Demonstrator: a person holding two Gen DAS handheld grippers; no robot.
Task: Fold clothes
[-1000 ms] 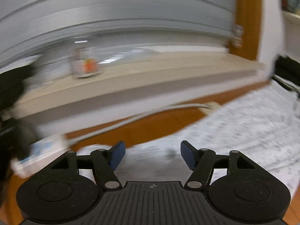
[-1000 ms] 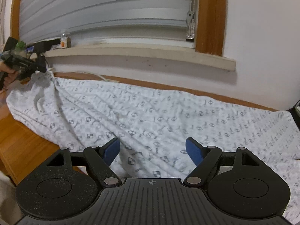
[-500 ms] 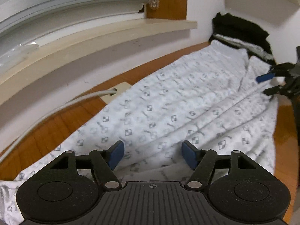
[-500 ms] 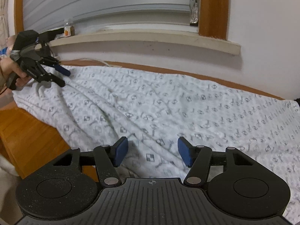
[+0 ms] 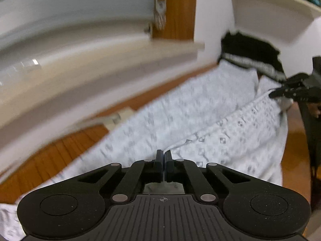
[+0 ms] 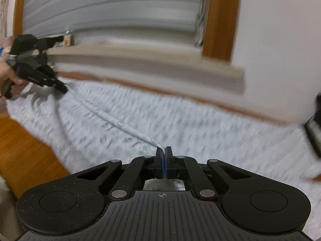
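stretching between two hand-held grippers, a white garment (image 6: 200,120) printed with small grey squares lies spread along a wooden worktop (image 6: 24,146) under a window. the left hand-held gripper (image 5: 164,156) has its blue pads pressed together on a pinched ridge of the cloth, and the right hand-held gripper (image 6: 164,154) is closed the same way on the other end of that ridge. the ridge runs as a taut raised line from one gripper to the other, so the garment's long axis lies left to right along the wall, with each gripper at an end of it and the loose body of the cloth hanging below and beyond the line. in the right wrist view the left gripper shows far off to the left, held in a person's hand (image 6: 8,76); in the left wrist view the right gripper shows far off to the right. both views are smeared with motion blur. any fold would likely turn on carrying this held edge across the cloth's short way. behind the garment are a pale window sill (image 6: 140,60), grey blinds (image 6: 112,10), a wooden frame (image 6: 218,20) and a white wall; a dark pile of clothing (image 5: 250,50) sits at the far right end.
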